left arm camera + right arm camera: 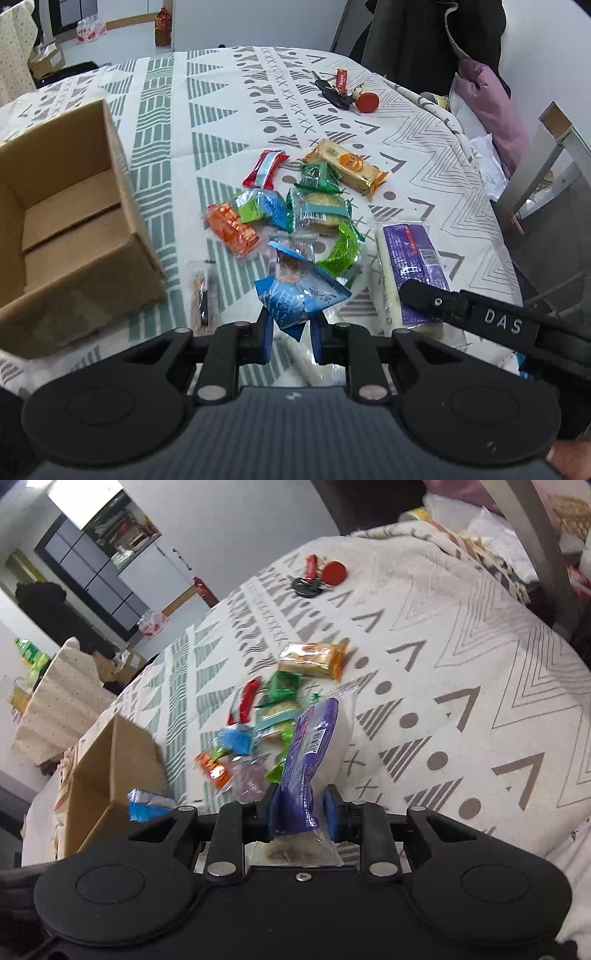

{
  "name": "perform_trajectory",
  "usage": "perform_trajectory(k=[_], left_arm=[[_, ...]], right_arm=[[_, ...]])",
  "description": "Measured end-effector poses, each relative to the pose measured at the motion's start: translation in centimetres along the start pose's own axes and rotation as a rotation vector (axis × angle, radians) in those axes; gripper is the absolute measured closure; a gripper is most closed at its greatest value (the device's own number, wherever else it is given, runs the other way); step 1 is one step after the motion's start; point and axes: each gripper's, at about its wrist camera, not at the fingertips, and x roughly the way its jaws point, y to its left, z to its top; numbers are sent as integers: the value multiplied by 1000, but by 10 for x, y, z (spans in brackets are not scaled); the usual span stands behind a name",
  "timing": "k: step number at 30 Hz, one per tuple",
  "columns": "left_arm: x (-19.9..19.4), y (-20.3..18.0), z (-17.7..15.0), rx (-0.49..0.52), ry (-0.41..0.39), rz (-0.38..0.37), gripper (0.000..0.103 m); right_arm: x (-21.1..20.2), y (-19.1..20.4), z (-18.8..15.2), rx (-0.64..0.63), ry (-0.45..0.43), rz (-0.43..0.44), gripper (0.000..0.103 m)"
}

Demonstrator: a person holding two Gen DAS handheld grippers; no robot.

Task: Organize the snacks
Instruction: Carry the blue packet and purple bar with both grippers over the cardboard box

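Your left gripper is clamped on a blue snack packet, blue pads pinching its lower end, packet raised above the cloth near the table's front edge. Your right gripper is closed narrow on a long purple-and-white snack pack, held by one end w/ the rest pointing away over the table; its black finger marked "DAS" shows in the left wrist view. Work surface: a table covered w/ a white tablecloth printed in grey and green triangles, stripes, dots and crosses. An open cardboard box sits at the left side, flaps up, nothing visible inside. The remaining snacks lie in a loose pile at centre, right of the box: an orange packet, a red-and-blue bar, a dark green packet, an orange-ended cracker pack, round biscuits in clear wrap and a lime green packet. A thin stick-shaped pack lies apart, between box and pile. Far side of the table: a bunch of keys w/ a red tag and a red round fob. Room: a chair w/ a dark coat beyond the table, a purple padded garment at right, grey cabinets along the back wall, cartons on the floor.
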Motion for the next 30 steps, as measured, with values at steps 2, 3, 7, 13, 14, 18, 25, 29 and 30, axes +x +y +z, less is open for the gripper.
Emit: perform_trajectory(k=[2,3,7,13,14,18,25,29,30], left_arm=[[-6,2,-2,-4,4,-1,83],[-9,4,-2,-6,3,-2,83],[-19,12,-2,-14,-2,-3,84],[-36,24,3,-22,-22,-3,84],[-38,26,5,-21,-25,-3,83],[-48,35,10,-27,-39,-6,84],[-63,59,22,-52,-61,-11,84],[-70,76,28,-74,-76,-8,84],[-71,80,29,-81,-78,-8,84]], right_arm=[[-6,7,-1,-14,0,5,78],[-8,10,0,-19,-1,7,78],[-17,20,2,-34,-13,19,78],[-25,37,5,-35,-31,50,78],[-25,41,7,-40,-35,54,78],[-26,57,10,-52,-47,80,78],[-21,95,15,-83,-26,146,78],[-14,118,18,-119,-20,162,78],[-12,122,18,-124,-16,166,78]])
